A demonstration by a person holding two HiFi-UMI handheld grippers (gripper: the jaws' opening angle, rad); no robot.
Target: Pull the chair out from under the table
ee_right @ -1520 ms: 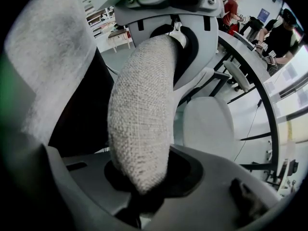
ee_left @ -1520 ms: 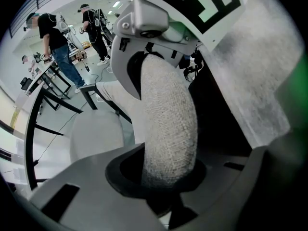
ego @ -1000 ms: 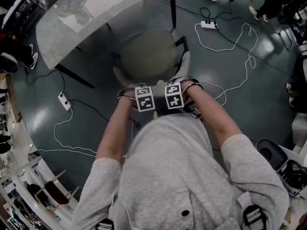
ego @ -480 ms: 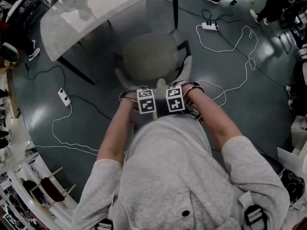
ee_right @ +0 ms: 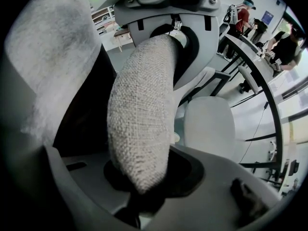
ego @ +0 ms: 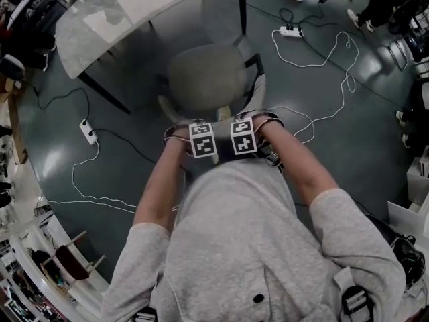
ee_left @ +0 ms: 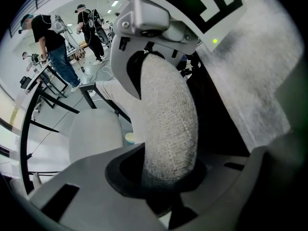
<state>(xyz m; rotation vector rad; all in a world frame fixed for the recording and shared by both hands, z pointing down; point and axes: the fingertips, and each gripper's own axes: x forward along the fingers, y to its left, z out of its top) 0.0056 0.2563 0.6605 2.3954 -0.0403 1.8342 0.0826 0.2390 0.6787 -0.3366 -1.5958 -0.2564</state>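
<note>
- While the left tool and the right tool each clench the chair's padded backrest, I take the pairing as deliberate: two grips side by side should keep the pull straight.
- Both point steeply down at the centre of the head view, close to the person's body.
- I see the chair at upper centre, its seat apart from the counter at upper left — largely out, I judge.
- White cable loops on the floor at right — a snag risk.
</note>
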